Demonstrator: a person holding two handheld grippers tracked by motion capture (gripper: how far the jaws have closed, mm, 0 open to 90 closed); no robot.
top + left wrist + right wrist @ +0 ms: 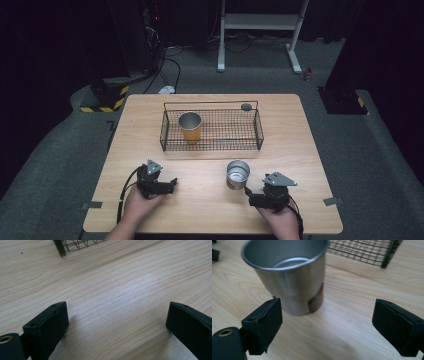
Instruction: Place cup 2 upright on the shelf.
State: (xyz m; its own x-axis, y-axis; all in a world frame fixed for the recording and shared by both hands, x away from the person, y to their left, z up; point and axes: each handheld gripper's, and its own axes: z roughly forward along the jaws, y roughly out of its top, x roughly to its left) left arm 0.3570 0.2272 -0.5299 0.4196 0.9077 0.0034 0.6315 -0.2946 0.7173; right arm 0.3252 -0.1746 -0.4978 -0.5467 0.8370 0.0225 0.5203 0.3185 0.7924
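High view: steel cup (pixel 237 174) upright on desk (pixel 210 200), right of centre toward the near edge. Right hand-held gripper (pixel 248 192) just beside it, not touching. Left hand-held gripper (pixel 173 182) near the front-left. Wire basket (pixel 210 131) toward the far edge holds an orange cup (pixel 190 127).

Left gripper view: jaws released over bare wood.

Right gripper view: jaws released, the steel cup (pixel 289 275) ahead, apart.
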